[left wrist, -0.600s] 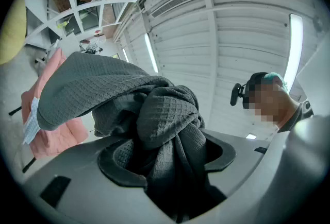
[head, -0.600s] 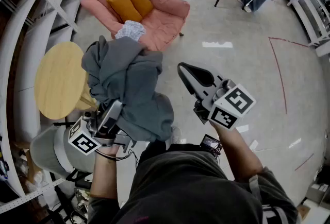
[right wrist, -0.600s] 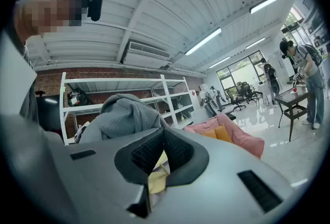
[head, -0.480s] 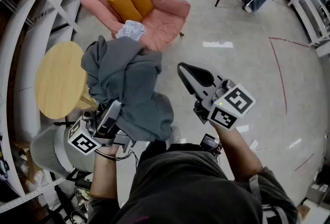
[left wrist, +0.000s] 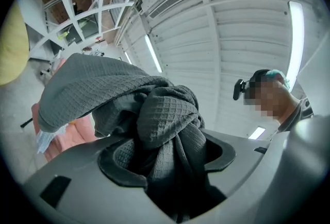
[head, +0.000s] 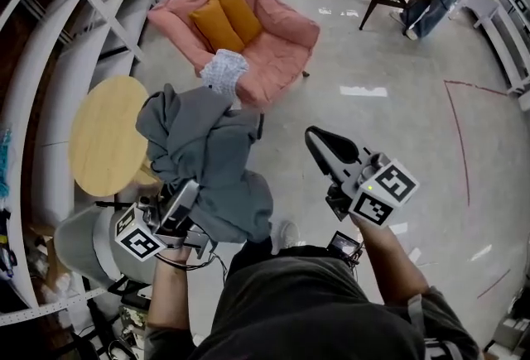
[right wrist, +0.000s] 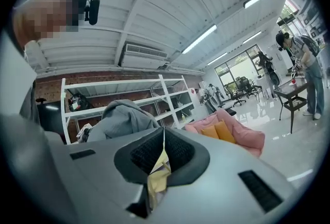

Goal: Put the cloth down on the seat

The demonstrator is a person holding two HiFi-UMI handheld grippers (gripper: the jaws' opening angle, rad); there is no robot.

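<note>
Overhead, head view: left claw (head: 184,199) clamped on the grey cloth (head: 207,160), the bundle held up beside a round wooden counter (head: 103,139). Pink seat (head: 277,52) well apart from it, carrying two orange cushions (head: 225,17) and a patterned white rag (head: 224,69). Right claw (head: 327,153) closed. Marker cubes (head: 383,193) show black-and-white squares.

Left gripper view: waffle-weave cloth bunched between the pads, gripped.

Right gripper view: jaws together, with a yellowish scrap (right wrist: 157,176) in the seam, unidentifiable.

Glossy pale floor (head: 397,127), white shelving (right wrist: 129,83), round wooden table (head: 108,143), perhaps brick wall (right wrist: 103,74) behind
</note>
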